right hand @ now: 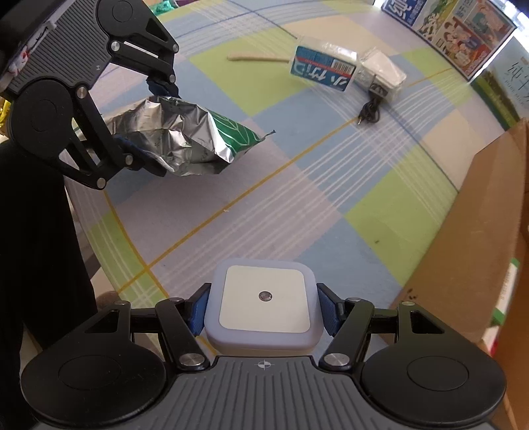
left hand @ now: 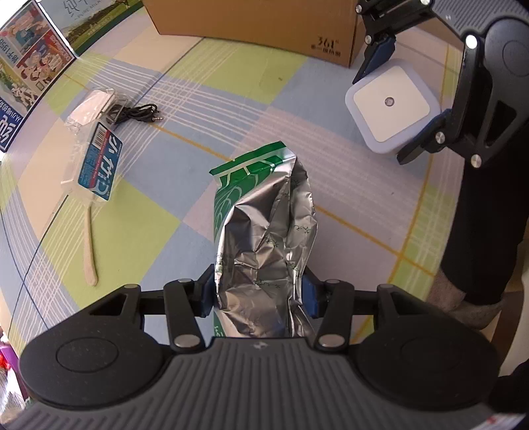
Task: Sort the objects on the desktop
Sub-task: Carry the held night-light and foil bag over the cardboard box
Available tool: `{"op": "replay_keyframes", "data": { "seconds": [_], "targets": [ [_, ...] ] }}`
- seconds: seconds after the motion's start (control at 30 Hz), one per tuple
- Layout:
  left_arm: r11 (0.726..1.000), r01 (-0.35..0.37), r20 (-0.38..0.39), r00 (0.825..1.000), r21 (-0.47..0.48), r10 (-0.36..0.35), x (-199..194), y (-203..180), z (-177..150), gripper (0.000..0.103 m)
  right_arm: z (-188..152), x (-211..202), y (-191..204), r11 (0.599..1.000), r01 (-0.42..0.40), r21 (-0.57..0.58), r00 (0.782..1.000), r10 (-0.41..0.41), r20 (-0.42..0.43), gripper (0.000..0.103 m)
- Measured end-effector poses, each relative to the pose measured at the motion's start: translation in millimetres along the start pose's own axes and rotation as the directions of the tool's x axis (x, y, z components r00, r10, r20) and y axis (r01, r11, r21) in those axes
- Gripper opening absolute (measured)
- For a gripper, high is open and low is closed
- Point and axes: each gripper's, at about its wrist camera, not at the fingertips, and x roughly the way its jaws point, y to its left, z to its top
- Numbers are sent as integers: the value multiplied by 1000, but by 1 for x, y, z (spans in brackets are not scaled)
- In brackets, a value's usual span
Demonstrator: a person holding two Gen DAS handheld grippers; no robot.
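Note:
My left gripper is shut on a crumpled silver and green foil bag and holds it above the checked tablecloth. The bag also shows in the right wrist view, held by the left gripper. My right gripper is shut on a square white night light with a small round sensor. The night light also shows in the left wrist view, held by the right gripper.
A toothbrush in a blue-labelled clear pack lies at the left, beside a clear packet and a black cable. A brown cardboard box stands at the back and shows at right in the right wrist view. Printed cartons stand far left.

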Motion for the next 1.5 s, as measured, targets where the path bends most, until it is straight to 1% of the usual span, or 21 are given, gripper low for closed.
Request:
{"op": "replay_keyframes", "data": {
  "seconds": [0.27,0.43,0.67,1.07,1.23,1.5],
  "targets": [
    [999,-41,14,999,-8,41,-34,-3,10,45,-7,-27,2,1000,26,8,999,-26,41,62],
    [998,-66,17,998,15,66,-50,-12,22,45,-17,-47,1,999,47,23,997,-48,65,62],
    [996,-79,29,997,48,78,-67,-30,41,45,-36,-72,-7,995,79,63,992,-85,96,62],
    [993,-73,71,995,97,66,-81,-63,84,45,-78,-109,-37,977,132,167,981,-153,122,62],
    [990,-70,97,994,122,58,-86,-73,105,45,-93,-129,-53,963,157,217,972,-190,137,62],
    [989,-68,140,989,130,49,-92,-83,142,45,-109,-153,-80,940,192,283,958,-242,154,62]
  ]
}}
